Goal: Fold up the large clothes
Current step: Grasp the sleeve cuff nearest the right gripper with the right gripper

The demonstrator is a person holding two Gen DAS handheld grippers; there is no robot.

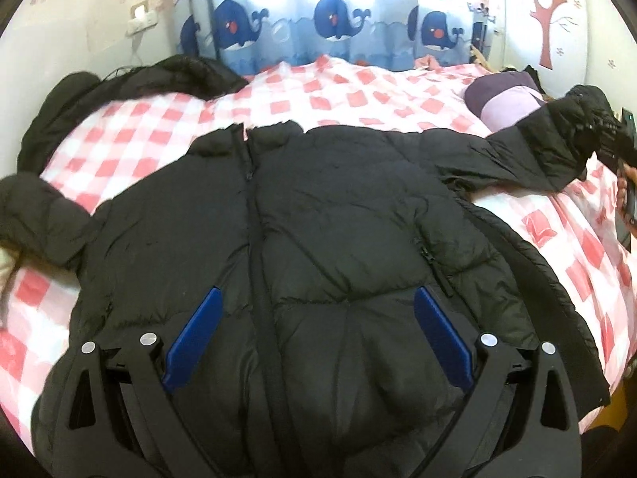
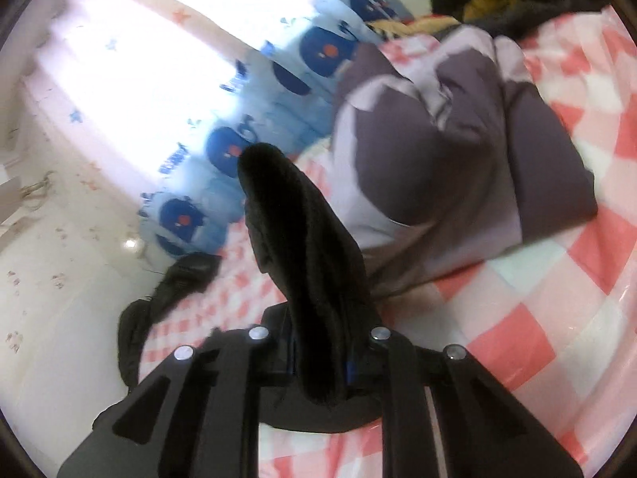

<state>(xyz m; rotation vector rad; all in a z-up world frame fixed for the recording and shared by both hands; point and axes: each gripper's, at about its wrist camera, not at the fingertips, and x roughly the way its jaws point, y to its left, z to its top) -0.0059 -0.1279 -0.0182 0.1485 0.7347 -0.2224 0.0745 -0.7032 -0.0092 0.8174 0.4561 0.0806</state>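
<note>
- Black puffer jacket point(image 1: 318, 207) lies front-up on the bed point(image 1: 131, 135), zip closed, collar toward the whale-print curtain point(image 1: 334, 24), hem nearest the left wrist camera.
- Its sleeve point(image 1: 557, 147) on the right side of the left wrist view is lifted off the pink-and-white check cover; the other sleeve lies flat at the left edge.
- Right gripper point(image 2: 320, 362): fingers pressed together on the sleeve cuff point(image 2: 294, 239), black fabric sticking up and forward out of the jaws (blue pad barely visible behind the cloth).
- Same gripper seen in the left wrist view at the far right edge, with part of a hand point(image 1: 625, 195) behind it.
- Left gripper point(image 1: 318, 302): blue fingers point(image 1: 195, 334) spread wide, nothing between them, hovering above the jacket's lower front, straddling the zip.
- Purple-and-lilac folded garment point(image 2: 458, 151) lies on the bed beyond the held cuff.
- Another black garment point(image 1: 131, 79) is bunched at the bed's far left corner, by the wall.
</note>
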